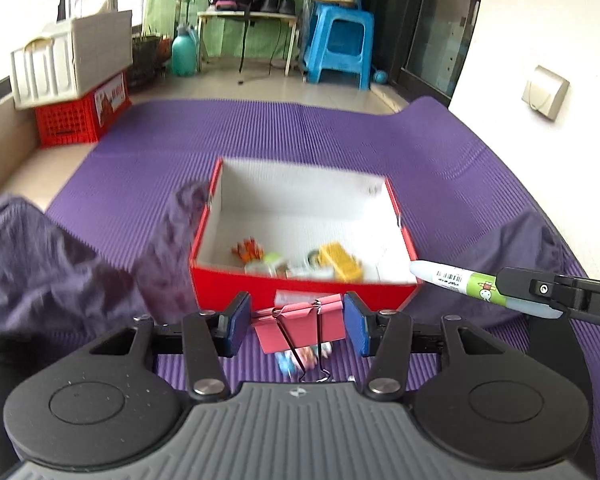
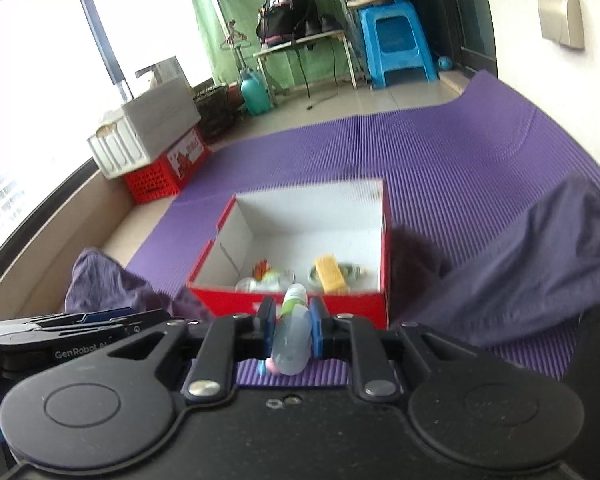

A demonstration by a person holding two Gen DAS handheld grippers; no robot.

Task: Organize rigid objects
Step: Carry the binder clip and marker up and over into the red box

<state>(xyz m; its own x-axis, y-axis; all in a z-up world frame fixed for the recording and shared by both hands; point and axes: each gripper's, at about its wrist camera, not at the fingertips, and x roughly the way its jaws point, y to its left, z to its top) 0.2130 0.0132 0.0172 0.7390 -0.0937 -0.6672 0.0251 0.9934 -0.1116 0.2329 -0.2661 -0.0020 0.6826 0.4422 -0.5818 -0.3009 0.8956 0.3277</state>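
A red box [image 1: 300, 288] with a white inside stands on the purple mat; it holds a yellow block [image 1: 340, 260], an orange toy [image 1: 249, 250] and other small items. My left gripper [image 1: 298, 322] is open just before the box's near wall, its pads on either side of a pink binder clip [image 1: 296, 326] without touching it. A small figure [image 1: 304, 358] lies on the mat under the clip. My right gripper [image 2: 293, 326] is shut on a green-and-white marker [image 2: 292, 332], its tip at the box's near edge [image 2: 288, 300]. The marker [image 1: 456, 278] also shows in the left view.
Dark purple cloth lies left [image 1: 52, 264] and right [image 2: 520, 280] of the box. A red crate [image 1: 80, 114] with a white bin on it stands at the far left. A blue stool [image 1: 340, 46] and a small table [image 1: 248, 18] stand beyond the mat.
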